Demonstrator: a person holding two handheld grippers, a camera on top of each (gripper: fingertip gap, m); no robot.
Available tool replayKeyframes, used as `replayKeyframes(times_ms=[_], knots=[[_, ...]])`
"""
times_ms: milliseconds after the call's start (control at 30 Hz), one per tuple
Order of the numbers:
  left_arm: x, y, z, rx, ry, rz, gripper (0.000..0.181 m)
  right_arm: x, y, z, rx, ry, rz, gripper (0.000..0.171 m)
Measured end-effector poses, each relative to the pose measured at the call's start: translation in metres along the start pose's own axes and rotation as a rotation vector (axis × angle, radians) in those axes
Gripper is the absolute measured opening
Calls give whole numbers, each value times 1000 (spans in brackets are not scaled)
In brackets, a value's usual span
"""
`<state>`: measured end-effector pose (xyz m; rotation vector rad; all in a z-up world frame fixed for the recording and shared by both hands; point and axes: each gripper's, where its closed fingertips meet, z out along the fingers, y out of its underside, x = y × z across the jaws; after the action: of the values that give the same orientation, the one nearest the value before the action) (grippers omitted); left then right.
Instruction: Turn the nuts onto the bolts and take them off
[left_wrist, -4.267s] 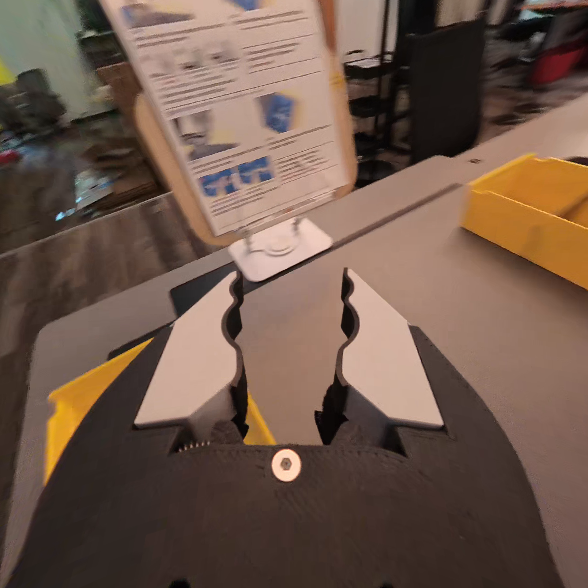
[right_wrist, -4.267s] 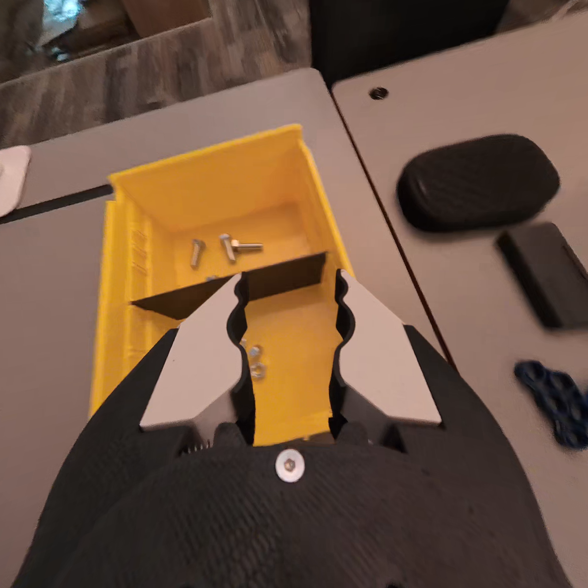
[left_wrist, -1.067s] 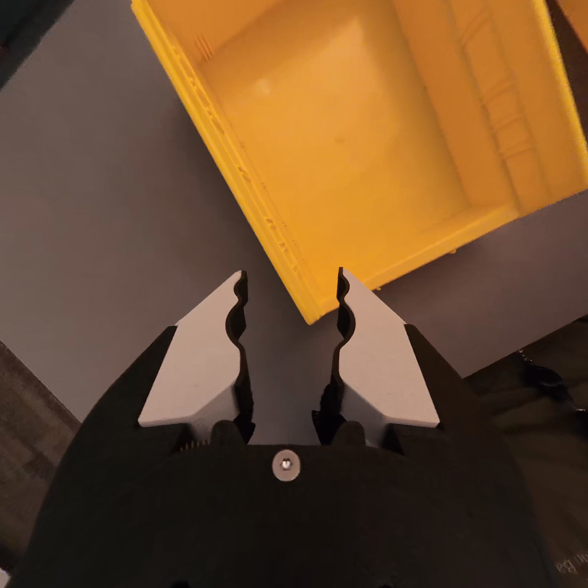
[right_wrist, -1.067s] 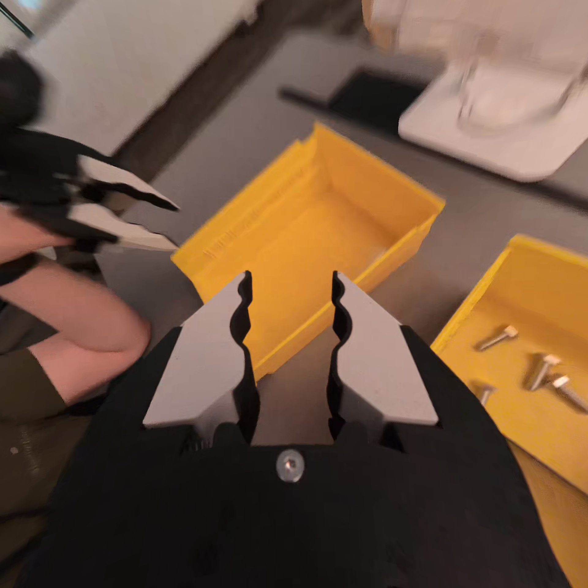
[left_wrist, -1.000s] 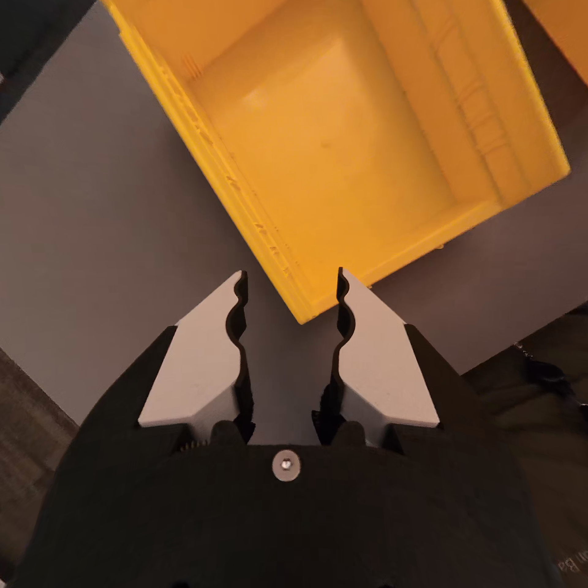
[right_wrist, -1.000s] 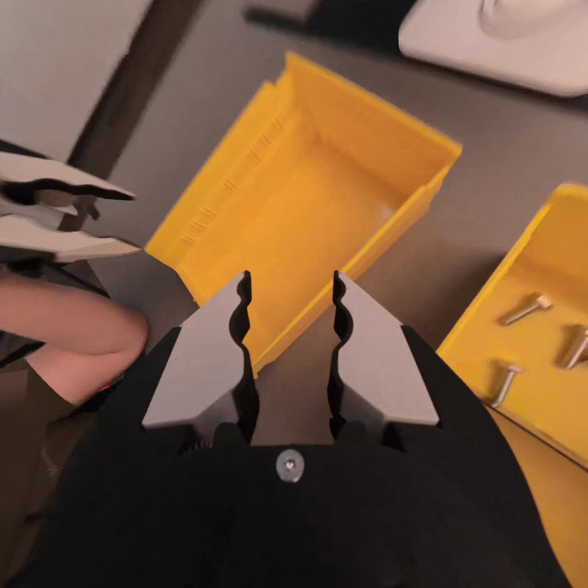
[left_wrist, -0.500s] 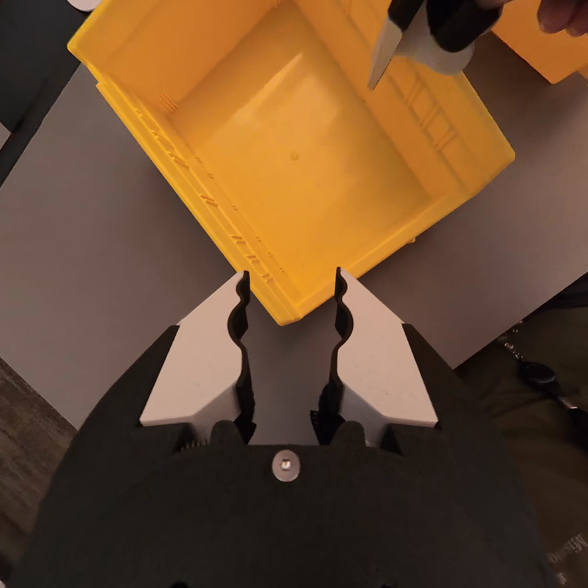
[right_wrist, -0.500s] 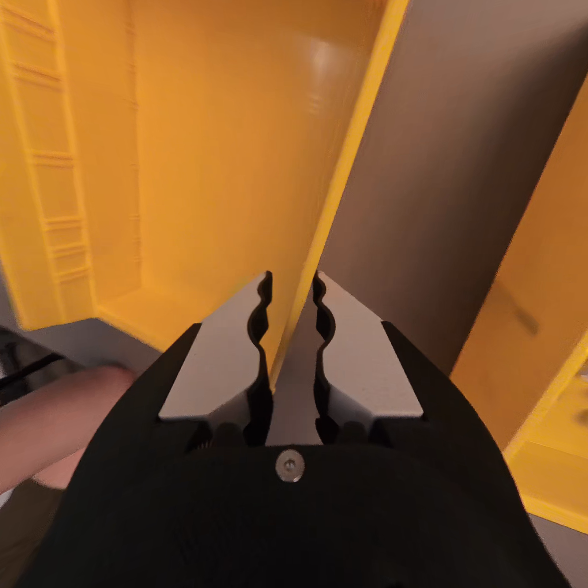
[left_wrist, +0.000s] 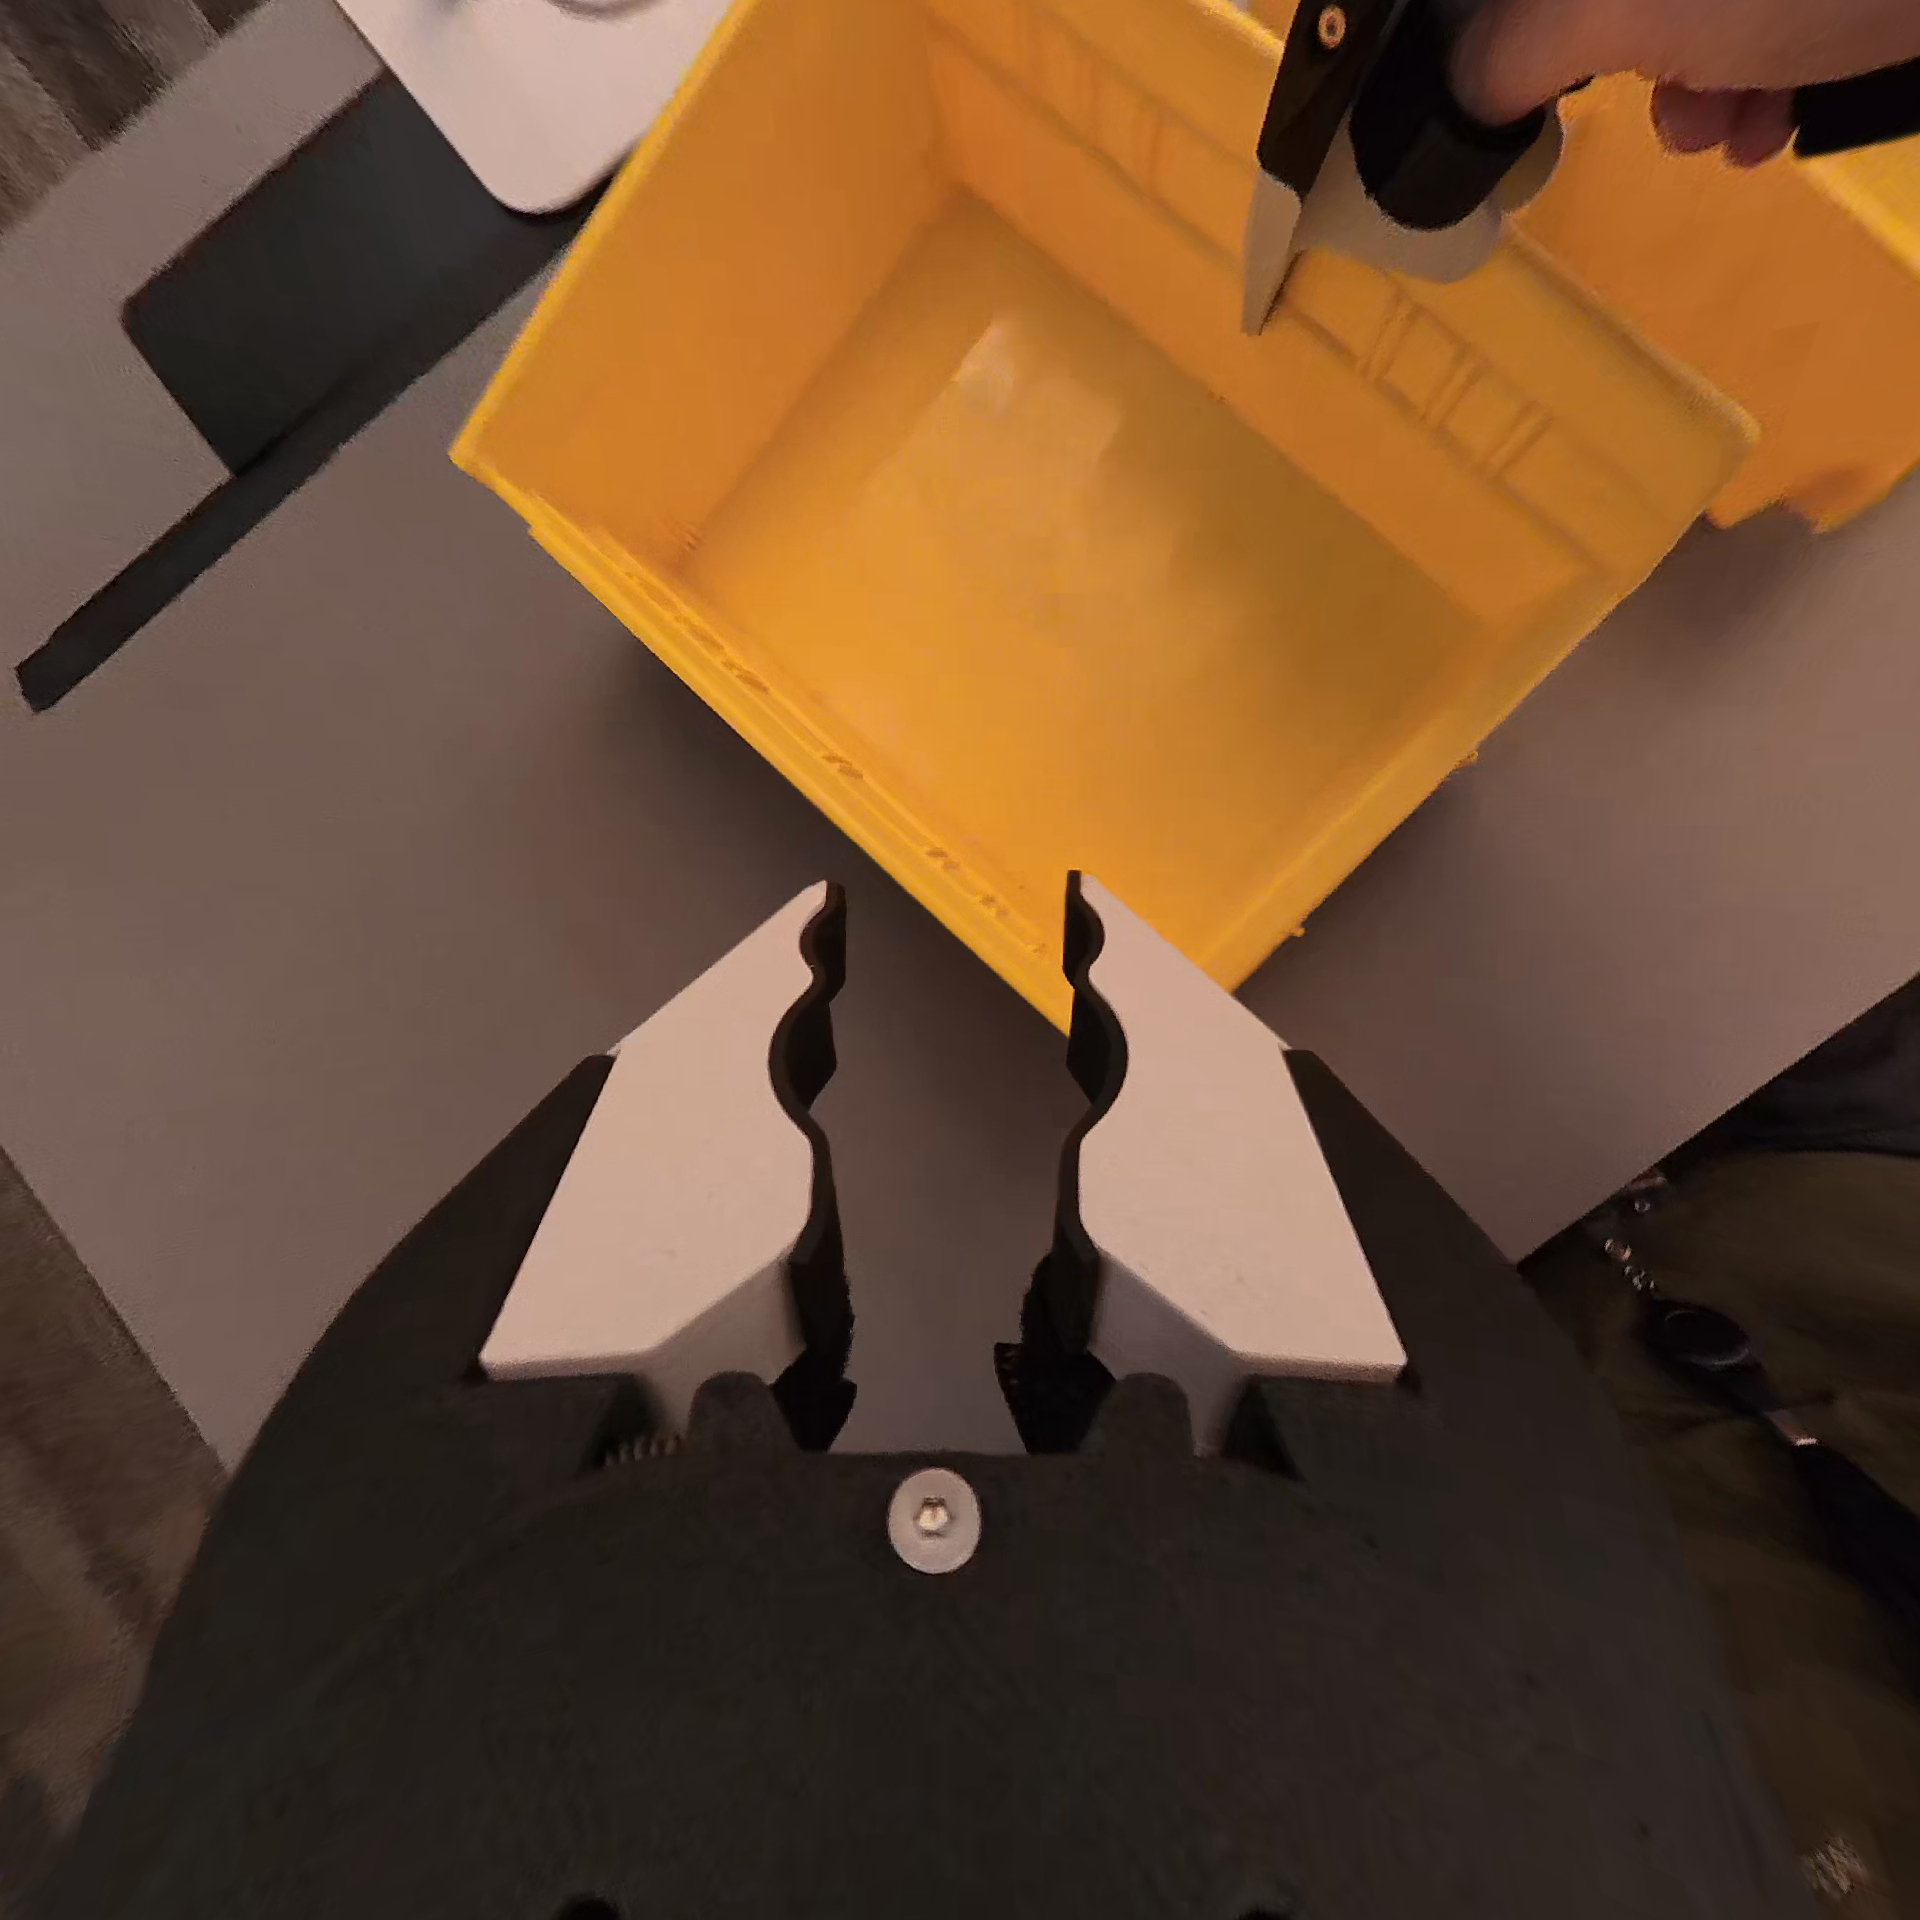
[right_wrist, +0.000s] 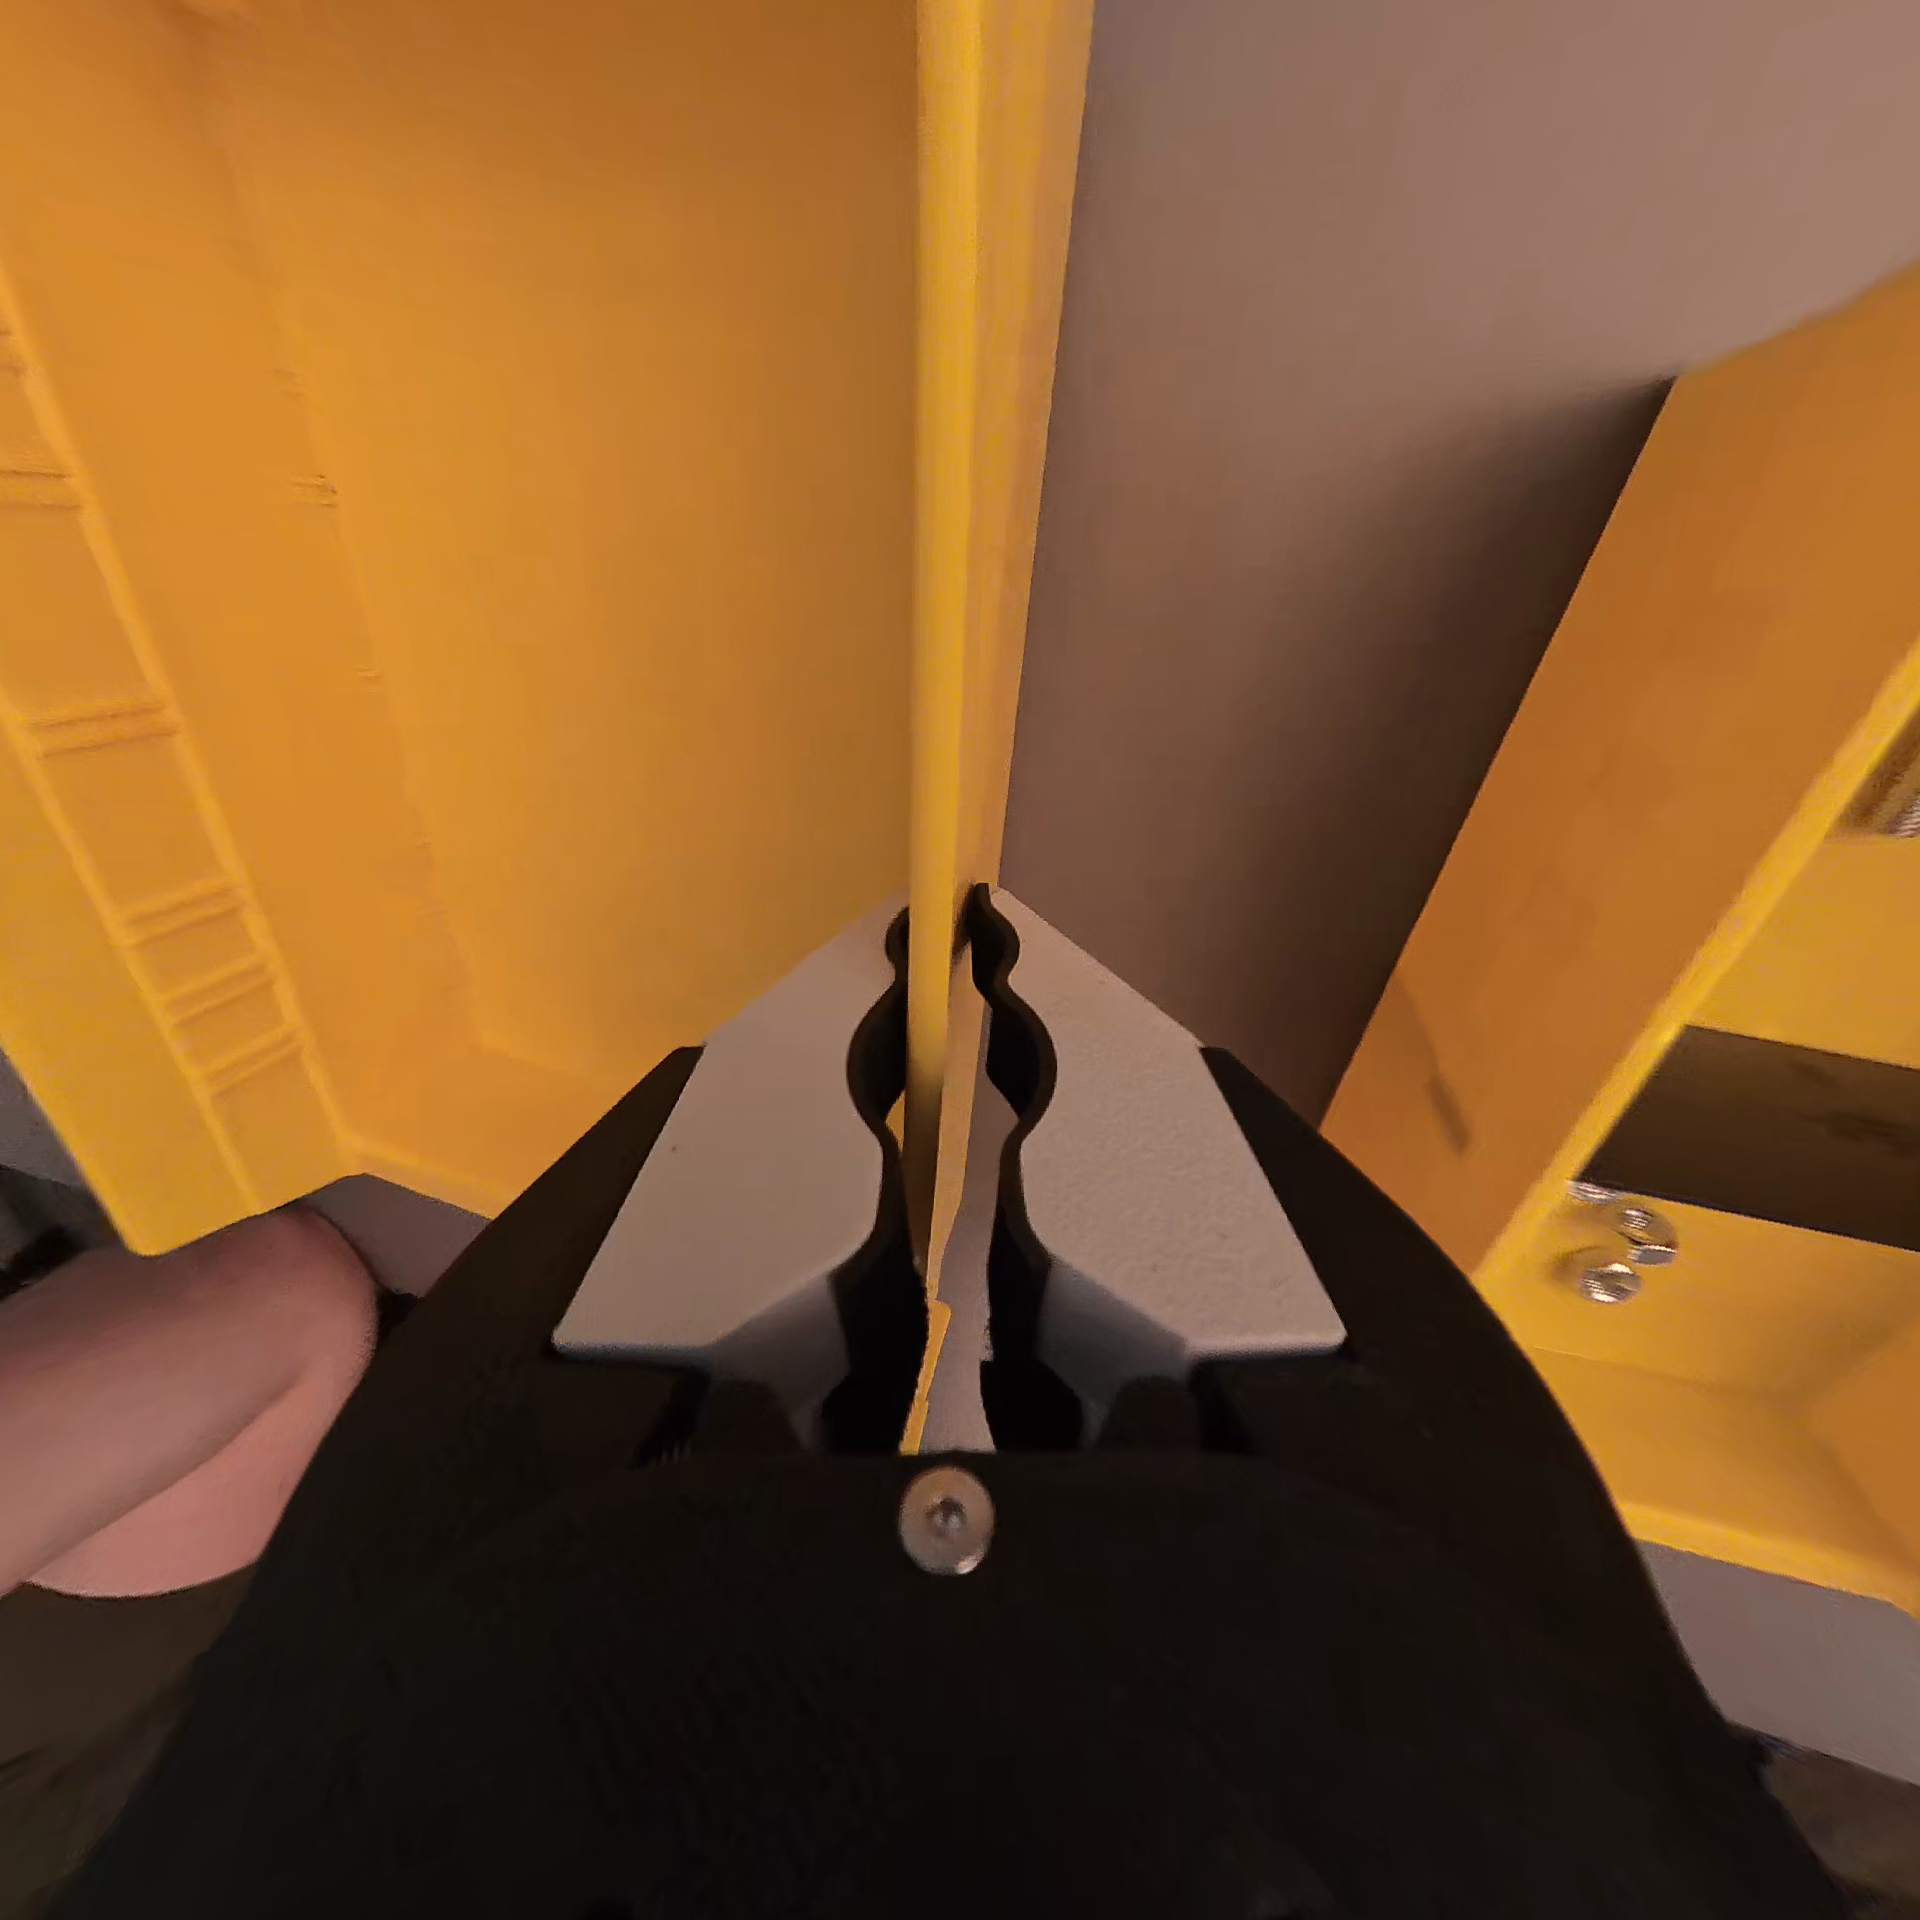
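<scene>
An empty yellow bin (left_wrist: 1091, 582) stands on the grey table. My right gripper (right_wrist: 943, 904) is shut on that bin's side wall (right_wrist: 956, 520), one finger inside and one outside. It also shows in the left wrist view (left_wrist: 1273, 312), on the bin's far wall. My left gripper (left_wrist: 951, 894) is open and empty, above the table by the bin's near corner. A second yellow bin (right_wrist: 1714, 935) stands to the right, with a few silver nuts (right_wrist: 1616, 1252) in it. No bolts show clearly.
A white slab (left_wrist: 499, 94) and a black flat object (left_wrist: 301, 312) lie at the table's far left. The table's edge runs along the lower left (left_wrist: 94, 1236). A person's hand (right_wrist: 177, 1392) and dark clothing (left_wrist: 1766, 1299) are near the front edge. There is about 25 cm between the tips of the two grippers.
My right gripper has moved onto the empty bin's wall and shut on it. The bin has shifted and turned on the table. My left gripper has stayed open.
</scene>
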<state>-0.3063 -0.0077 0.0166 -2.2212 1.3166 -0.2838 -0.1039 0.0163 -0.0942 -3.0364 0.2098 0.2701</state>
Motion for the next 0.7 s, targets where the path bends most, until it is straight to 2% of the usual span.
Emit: replayKeyframes(times_ms=[100, 167, 233, 267, 333, 367, 467, 567, 633, 700], knots=[[-15, -17, -23, 162, -25, -62, 40, -7, -6, -23, -14, -6, -62, 5], [-41, -37, -54, 366, -116, -144, 55, -12, -7, -45, -16, -53, -89, 5], [-75, -51, -95, 605, -231, -270, 71, -11, -4, -76, -8, -82, -121, 5], [-89, -52, -114, 717, -256, -335, 71, -6, -1, -95, -4, -90, -139, 5], [-105, -50, -139, 873, -232, -434, 77, 16, 7, -136, 15, -79, -154, 4], [-107, -49, -142, 900, -196, -453, 80, 33, 13, -158, 29, -73, -144, 5], [-96, -59, -128, 893, -44, -459, 93, 102, 37, -220, 75, -35, -62, 5], [-72, -89, -103, 860, 13, -412, 129, 189, 72, -275, 141, 49, 45, 6], [-34, -121, -87, 868, 51, -319, 134, 248, 99, -303, 193, 127, 130, 7], [24, -153, -64, 863, 167, -213, 135, 300, 129, -322, 237, 199, 212, 7]])
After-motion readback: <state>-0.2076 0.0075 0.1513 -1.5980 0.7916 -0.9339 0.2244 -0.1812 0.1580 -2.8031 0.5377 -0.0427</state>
